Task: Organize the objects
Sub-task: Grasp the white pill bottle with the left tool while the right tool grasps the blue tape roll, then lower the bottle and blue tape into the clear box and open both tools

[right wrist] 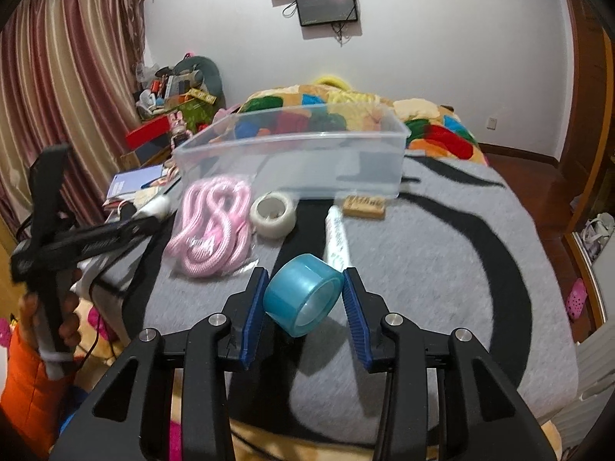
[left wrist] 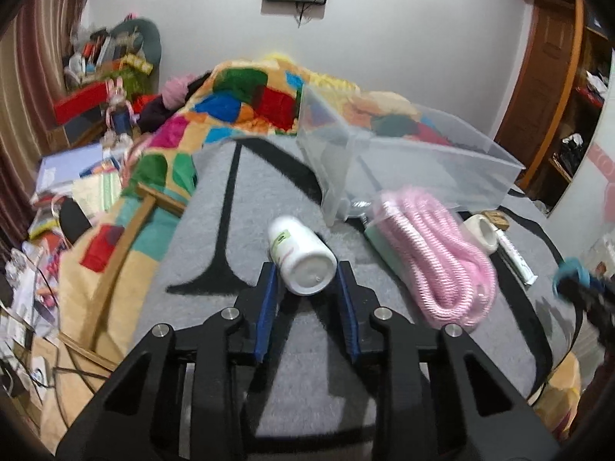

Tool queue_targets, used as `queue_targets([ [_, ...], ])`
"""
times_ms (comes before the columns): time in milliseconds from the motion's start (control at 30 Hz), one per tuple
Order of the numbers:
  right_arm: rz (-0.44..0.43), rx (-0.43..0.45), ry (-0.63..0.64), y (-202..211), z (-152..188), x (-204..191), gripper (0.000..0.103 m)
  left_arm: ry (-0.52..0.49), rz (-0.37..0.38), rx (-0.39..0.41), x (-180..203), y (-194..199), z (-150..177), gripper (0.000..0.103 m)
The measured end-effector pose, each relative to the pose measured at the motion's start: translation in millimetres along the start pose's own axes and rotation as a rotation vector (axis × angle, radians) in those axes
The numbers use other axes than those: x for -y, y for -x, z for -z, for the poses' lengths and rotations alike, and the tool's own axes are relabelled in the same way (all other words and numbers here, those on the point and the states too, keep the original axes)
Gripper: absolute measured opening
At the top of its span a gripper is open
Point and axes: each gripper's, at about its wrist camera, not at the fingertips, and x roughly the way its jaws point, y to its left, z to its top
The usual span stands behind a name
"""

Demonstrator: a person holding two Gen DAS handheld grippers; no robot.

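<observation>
Clamping a white pill bottle (left wrist: 303,259) by its base, the left hand-held gripper (left wrist: 306,269) hangs over the bed; the right hand-held gripper (right wrist: 303,274) pinches a blue tape roll (right wrist: 303,294).

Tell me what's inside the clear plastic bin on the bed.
The clear plastic bin looks empty: through its walls only the grey blanket and colourful quilt show. Its floor near the front wall is blurred, so something small and flat could be missed.

The right gripper (left wrist: 576,280) is a blur at the left-wrist view's edge, its tape unreadable.
</observation>
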Motion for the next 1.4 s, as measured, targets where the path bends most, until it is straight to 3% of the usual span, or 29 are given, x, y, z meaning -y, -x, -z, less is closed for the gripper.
queue_targets([
  [233,0.011,0.082,-0.013,0.7,-35.0,7.0,0.036,-0.074,0.02,0.1,16.5,29.0,-14.8,0.028],
  [667,0.038,0.135,0.038,-36.5,-111.0,1.4,0.036,-0.107,0.108,0.182,37.3,27.5,-80.0,0.028],
  [967,0.035,-0.01,0.018,-100.0,-132.5,9.7,0.036,-0.084,0.119,0.108,42.3,-29.2,-118.6,0.028],
  [1300,0.011,-0.097,0.058,-120.3,-126.0,2.6,0.037,-0.07,0.118,0.006,40.5,-60.5,-108.3,0.028],
  [1400,0.003,-0.087,0.054,-115.5,-125.0,0.9,0.047,-0.084,0.128,0.005,43.0,-54.2,-105.5,0.032],
])
